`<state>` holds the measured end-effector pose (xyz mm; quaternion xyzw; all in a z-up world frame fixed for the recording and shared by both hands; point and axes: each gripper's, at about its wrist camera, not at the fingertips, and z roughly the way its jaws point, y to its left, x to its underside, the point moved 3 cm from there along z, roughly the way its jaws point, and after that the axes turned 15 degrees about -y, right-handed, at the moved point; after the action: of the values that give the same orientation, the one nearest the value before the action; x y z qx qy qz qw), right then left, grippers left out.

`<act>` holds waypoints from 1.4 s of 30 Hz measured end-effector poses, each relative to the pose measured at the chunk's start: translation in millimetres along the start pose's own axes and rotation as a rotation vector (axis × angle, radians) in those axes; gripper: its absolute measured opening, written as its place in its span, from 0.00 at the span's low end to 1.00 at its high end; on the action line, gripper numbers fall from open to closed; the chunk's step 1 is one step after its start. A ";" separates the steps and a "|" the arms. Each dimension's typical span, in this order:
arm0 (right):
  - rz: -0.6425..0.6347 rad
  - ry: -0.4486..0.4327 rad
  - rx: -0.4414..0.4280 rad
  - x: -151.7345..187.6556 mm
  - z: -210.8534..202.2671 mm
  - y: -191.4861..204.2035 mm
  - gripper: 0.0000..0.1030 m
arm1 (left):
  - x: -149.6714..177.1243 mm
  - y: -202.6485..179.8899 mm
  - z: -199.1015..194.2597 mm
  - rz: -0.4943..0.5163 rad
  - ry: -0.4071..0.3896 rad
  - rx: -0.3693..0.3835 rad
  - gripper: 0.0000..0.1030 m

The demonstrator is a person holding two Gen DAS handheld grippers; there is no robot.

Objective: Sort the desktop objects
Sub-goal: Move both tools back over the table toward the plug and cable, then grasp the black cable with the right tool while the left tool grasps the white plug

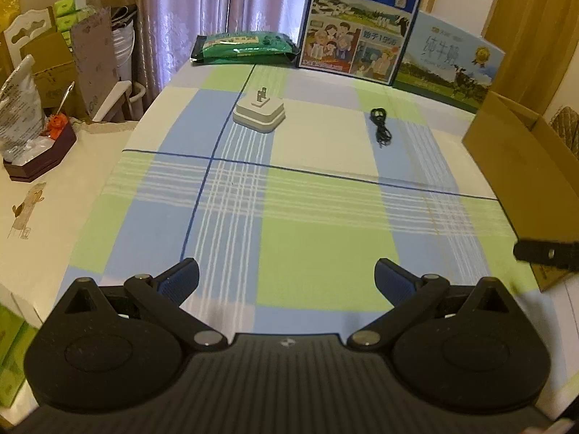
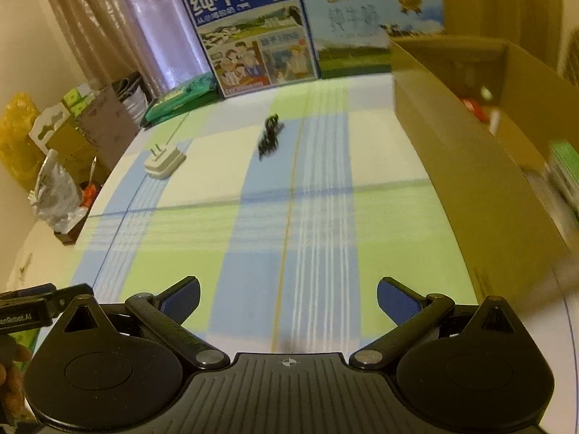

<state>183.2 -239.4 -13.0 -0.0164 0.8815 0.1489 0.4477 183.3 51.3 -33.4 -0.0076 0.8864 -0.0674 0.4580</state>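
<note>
While the left gripper [image 1: 286, 282] hangs low over the checked tablecloth [image 1: 318, 246], its two blue-padded fingers [image 1: 181, 282] stand wide apart with nothing between them. Seen from the left wrist, a white plug adapter [image 1: 259, 114] sits on the cloth further up the table, prongs pointing up, on a blue square beside a thin dark stitched line. Well to its right lies a small bundle of black cable [image 1: 381, 128], on its own and touching nothing else. At the far edge a green packet [image 1: 246, 47] lies flat, and next to it two milk cartons [image 1: 362, 25] stand upright against the wall. A cardboard box [image 1: 521, 166] with its flaps open fills the right side, and the black tip of the other tool pokes in just below it. Off the left edge of the cloth, a dark tray [image 1: 39, 155] holds a crinkled plastic bag.

From the right wrist, the right gripper [image 2: 288, 302] is likewise spread fully open and empty above the cloth. The cable [image 2: 269, 136] lies straight ahead of it, with the adapter [image 2: 164, 162] off to the left, the two well apart. The box [image 2: 470, 166] stands close on the right, its open top showing blurred items inside that I cannot identify. Fingers of a hand [image 2: 11, 376] show at the lower left edge, holding the left tool.
</note>
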 end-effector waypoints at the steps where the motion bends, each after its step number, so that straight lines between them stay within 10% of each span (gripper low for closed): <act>1: -0.015 -0.010 -0.011 -4.6 7.1 2.4 0.98 | -3.6 2.8 7.7 0.002 0.006 0.001 0.98; 19: -0.241 -0.135 -0.048 -58.0 151.6 20.7 0.98 | -66.3 6.4 130.2 0.277 -0.168 0.020 0.98; 42: -0.259 -0.100 -0.011 -60.6 225.1 11.6 0.97 | -87.9 35.5 236.9 0.324 -0.152 0.131 0.90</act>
<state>394.2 -172.3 -86.9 -0.1252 0.8477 0.0953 0.5066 428.6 66.5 -102.0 0.1601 0.8325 -0.0494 0.5280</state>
